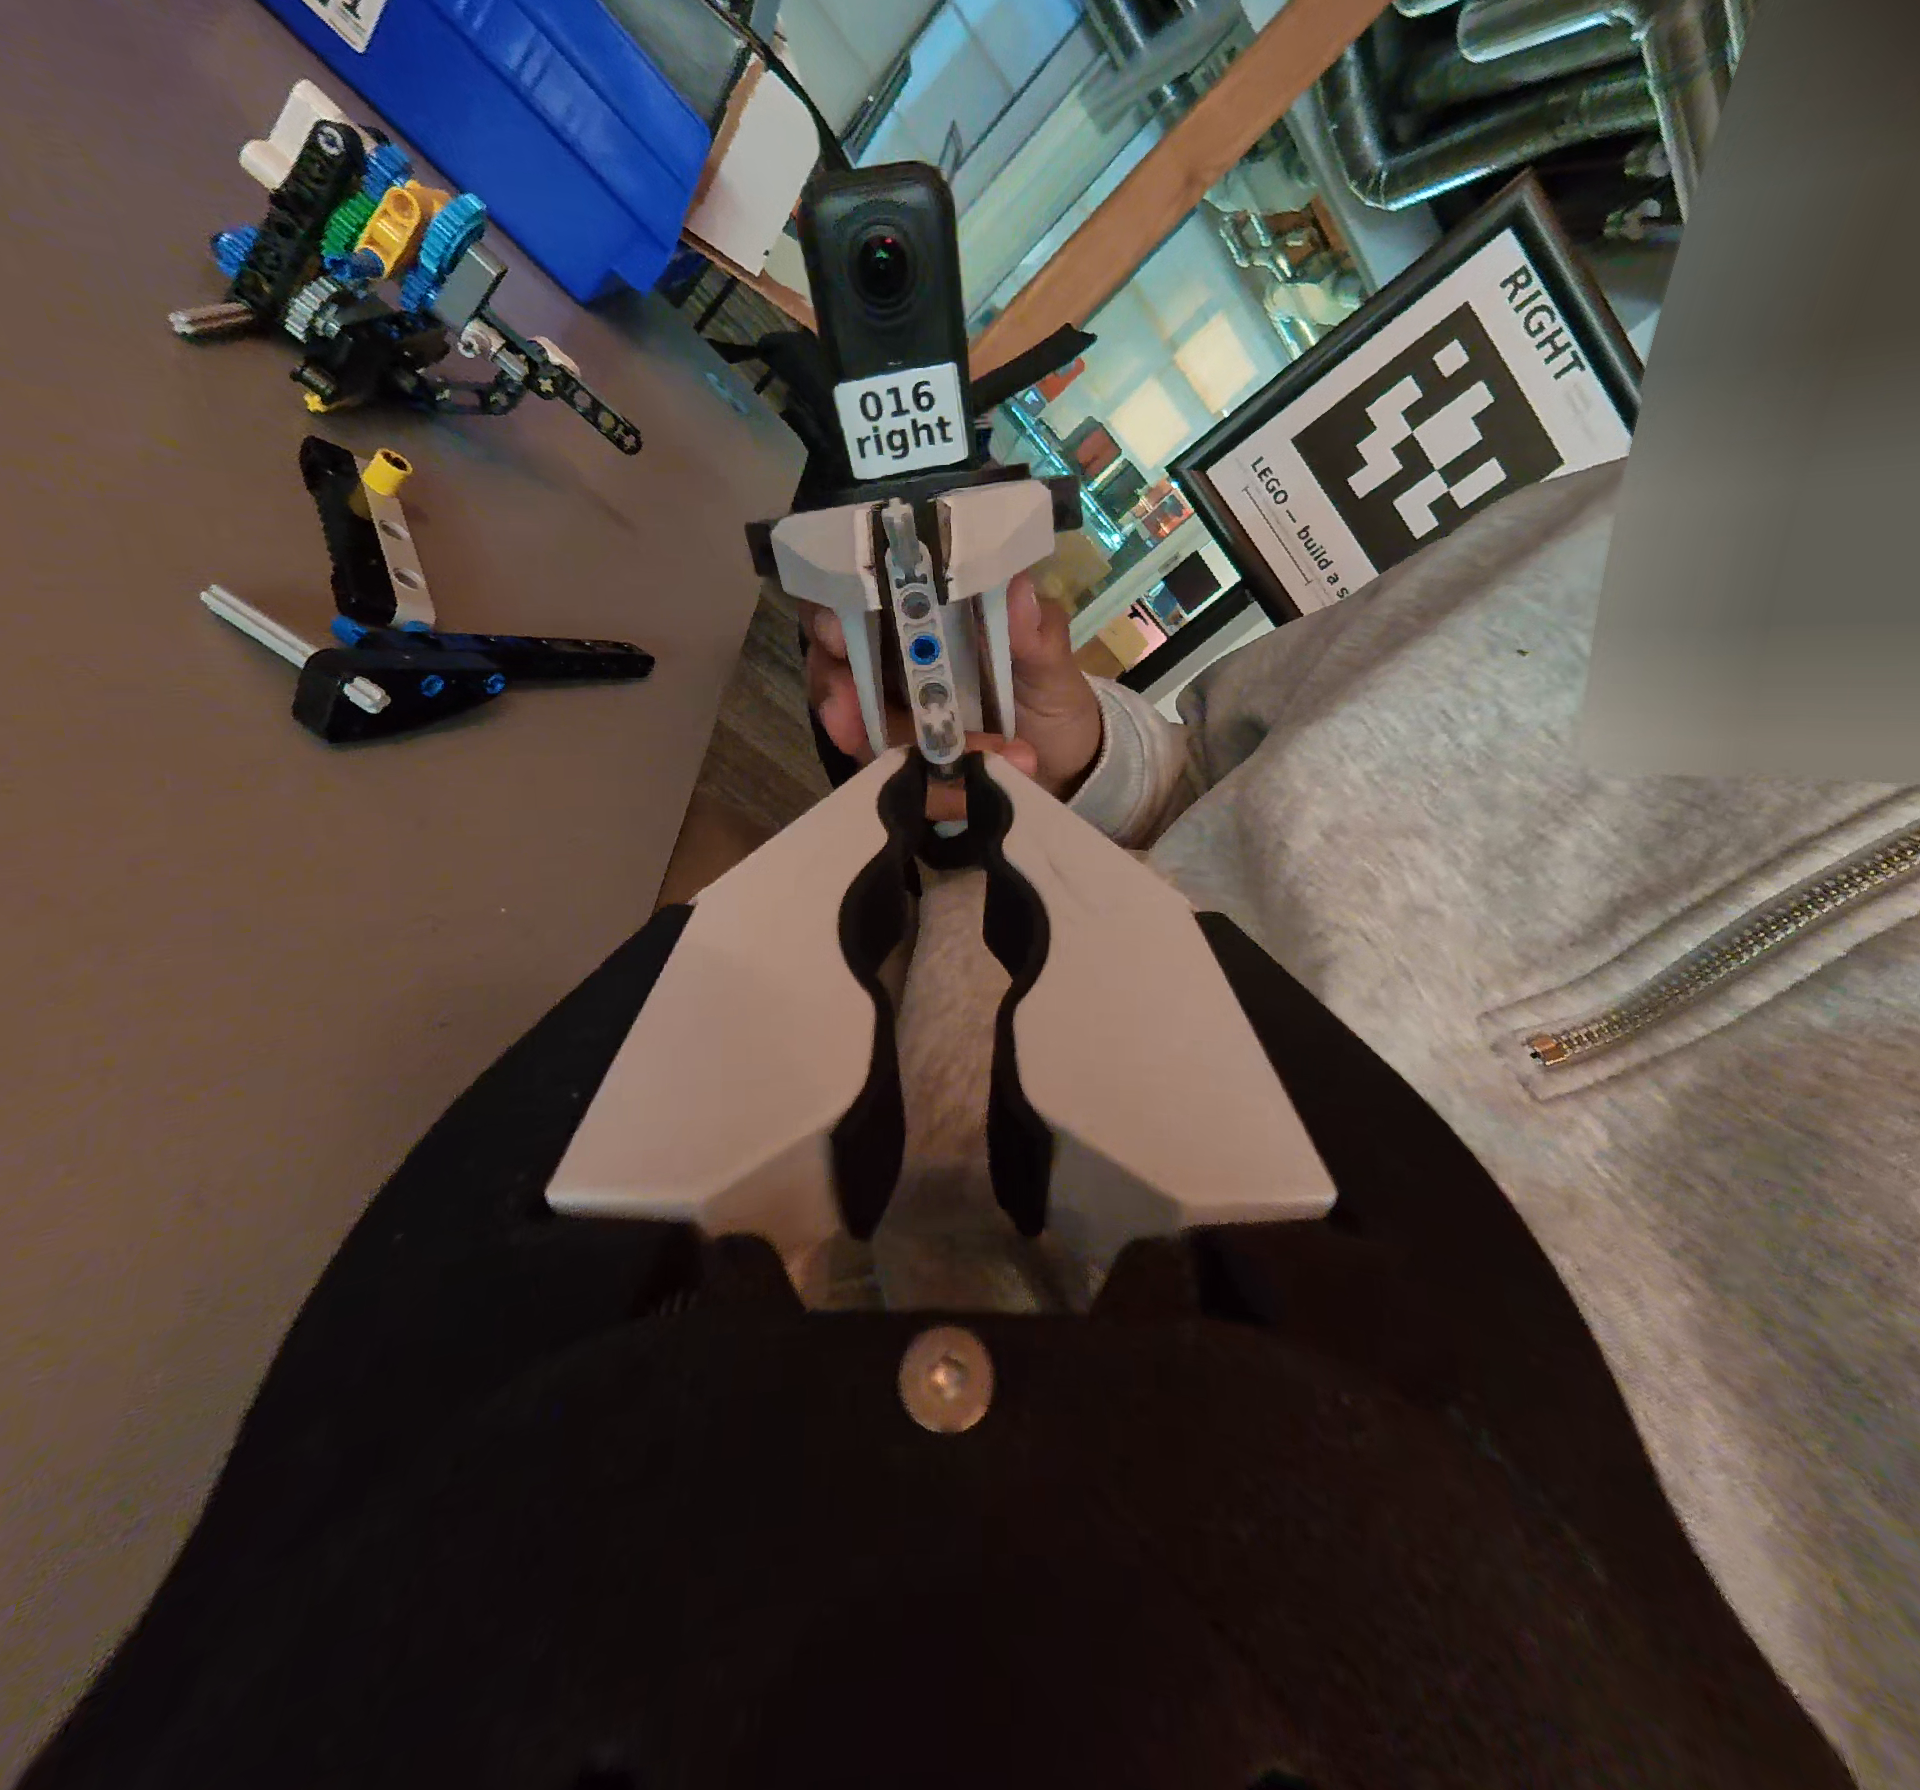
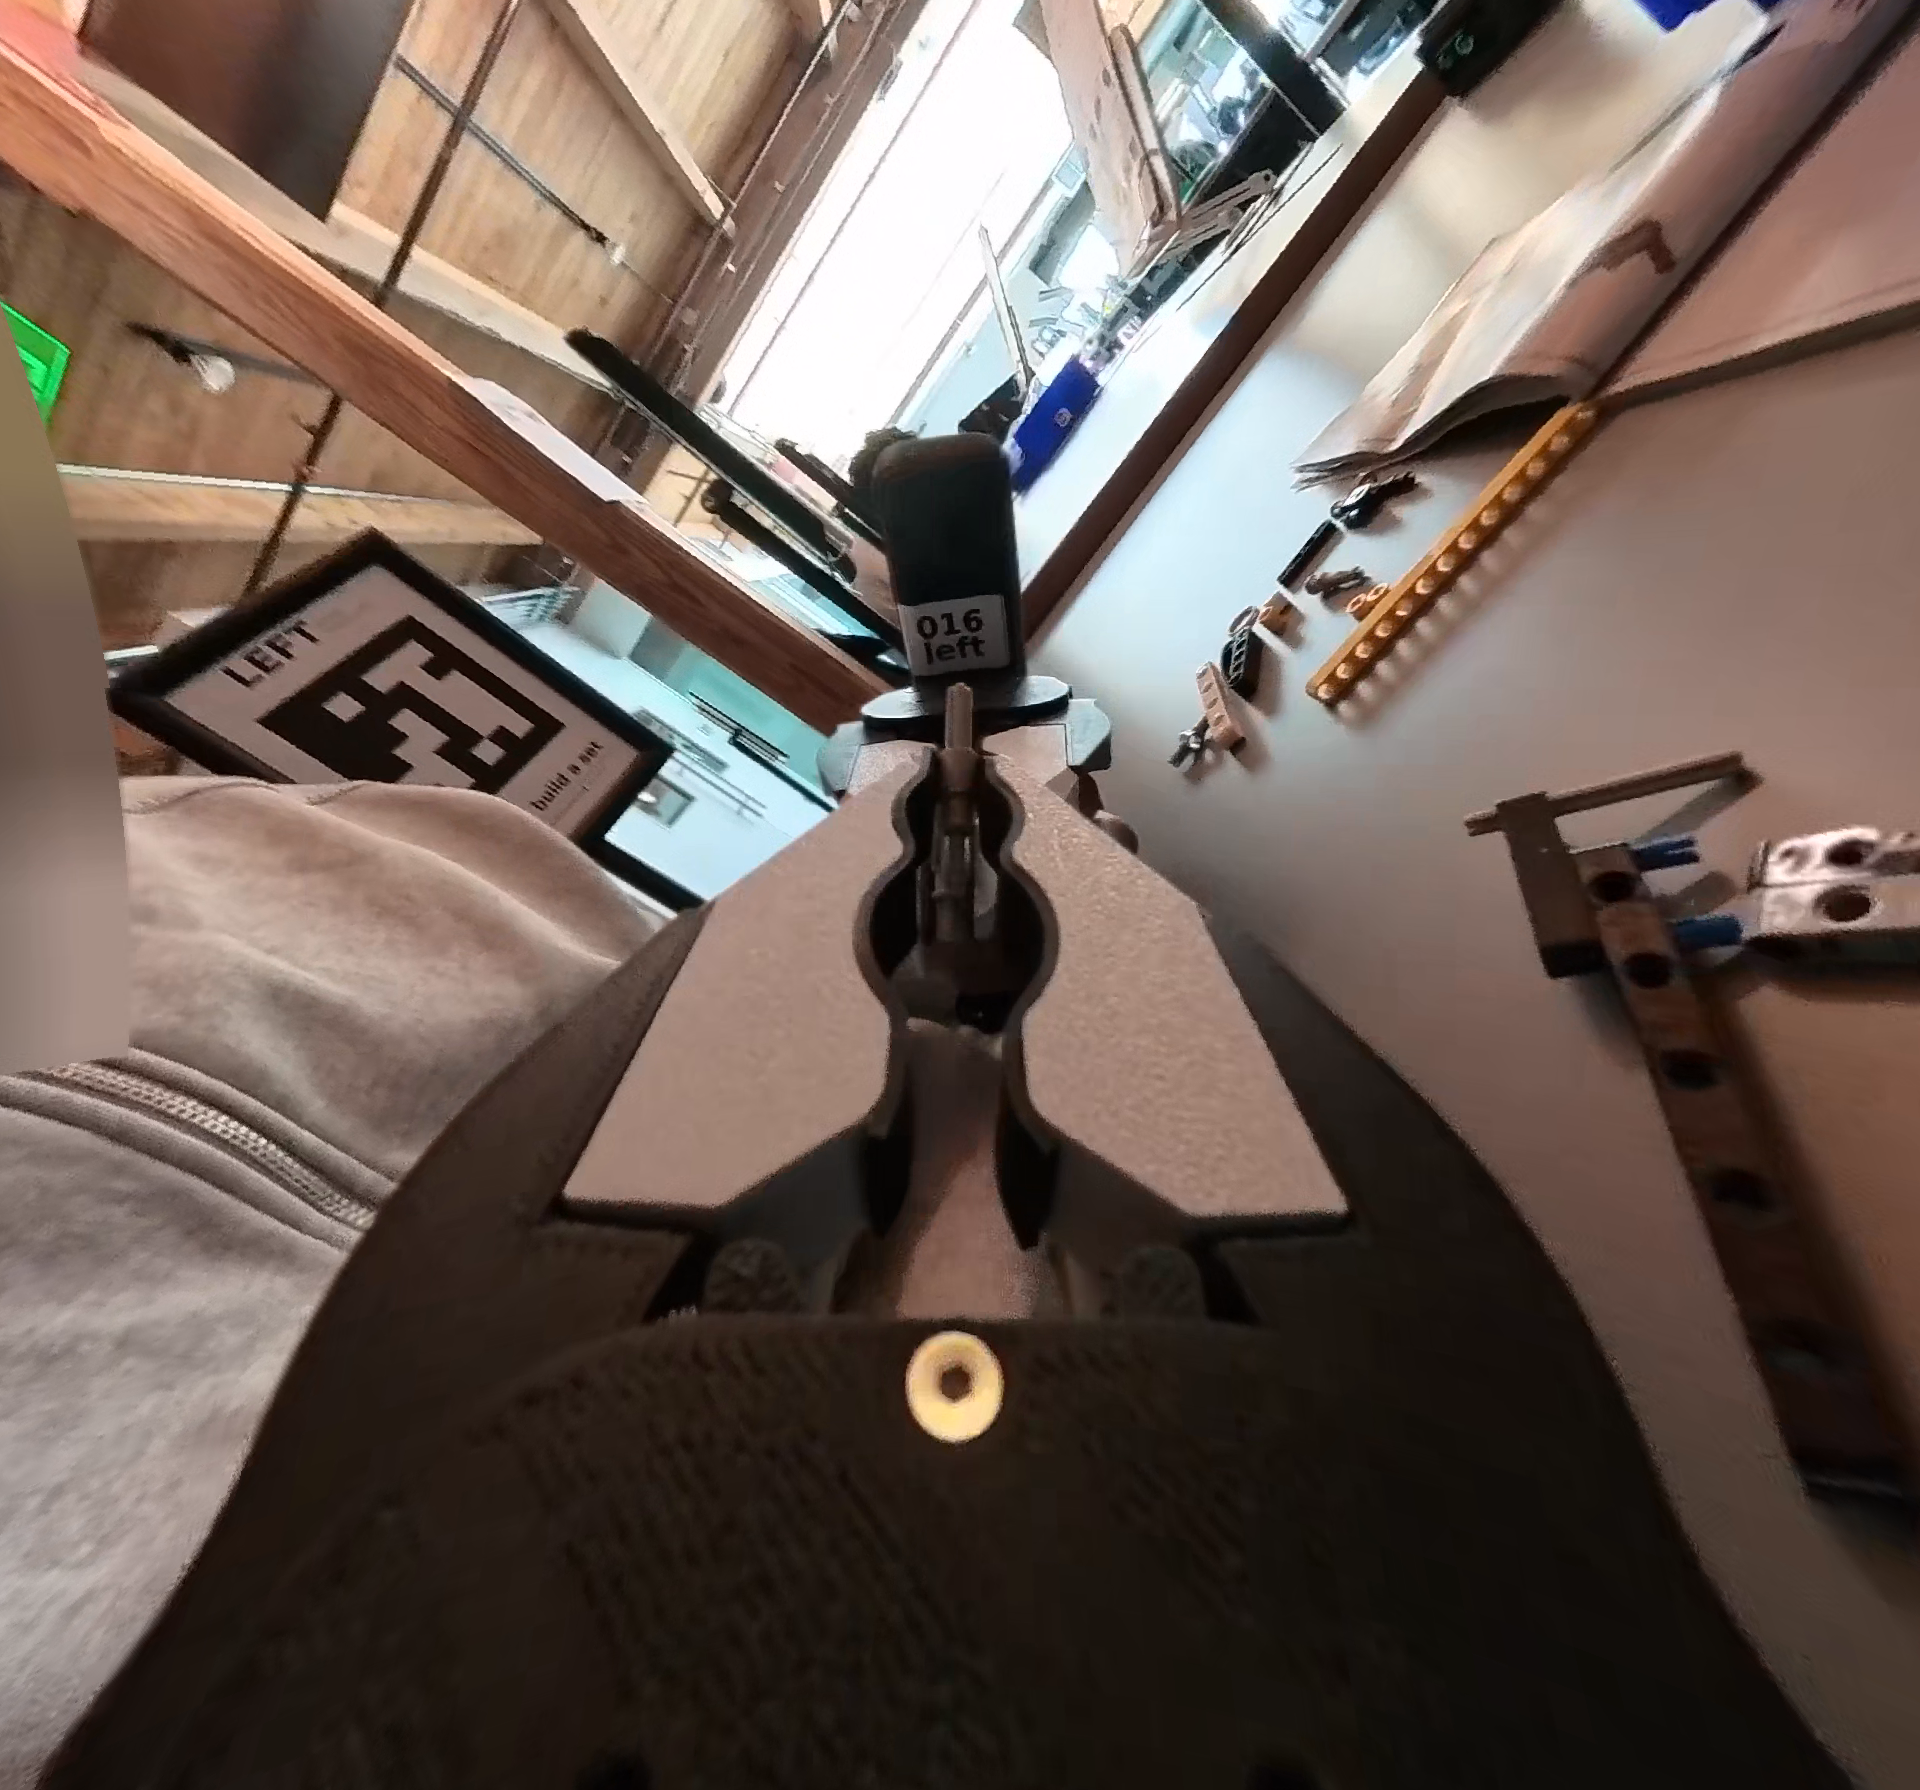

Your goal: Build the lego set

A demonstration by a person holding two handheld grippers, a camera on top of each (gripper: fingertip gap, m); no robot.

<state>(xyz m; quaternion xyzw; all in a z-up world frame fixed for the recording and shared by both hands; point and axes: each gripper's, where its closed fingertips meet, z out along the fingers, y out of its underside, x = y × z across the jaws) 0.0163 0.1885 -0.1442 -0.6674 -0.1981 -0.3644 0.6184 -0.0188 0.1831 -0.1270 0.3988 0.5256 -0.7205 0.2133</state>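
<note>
In the left wrist view my right gripper [image 1: 920, 639] faces me, shut on a light grey Lego beam [image 1: 923, 670] that carries a blue pin [image 1: 922, 649]. My left gripper [image 1: 940, 769] is closed, its tips at the beam's lower end, on a small dark piece [image 1: 951, 782] that is mostly hidden. In the right wrist view the beam [image 2: 956, 857] runs edge-on between my right gripper's fingers [image 2: 961, 774] toward the left gripper [image 2: 966, 701]. Both are held in the air beside the table edge.
On the brown table [image 1: 156, 909] lie a gear assembly [image 1: 353, 254], a black-and-grey beam piece [image 1: 364, 535], a black assembly with blue pins [image 1: 468, 670] and a blue bin [image 1: 468, 26]. A long yellow beam [image 2: 1455, 556], booklet [image 2: 1507, 327] and loose parts [image 2: 1236, 660] lie farther off. A grey hoodie [image 1: 1558, 1013] is close. My two grippers' fingertips are within a few centimetres of each other. The gear assembly [image 1: 353, 254] lies around 15 cm away from my right fingertips.
</note>
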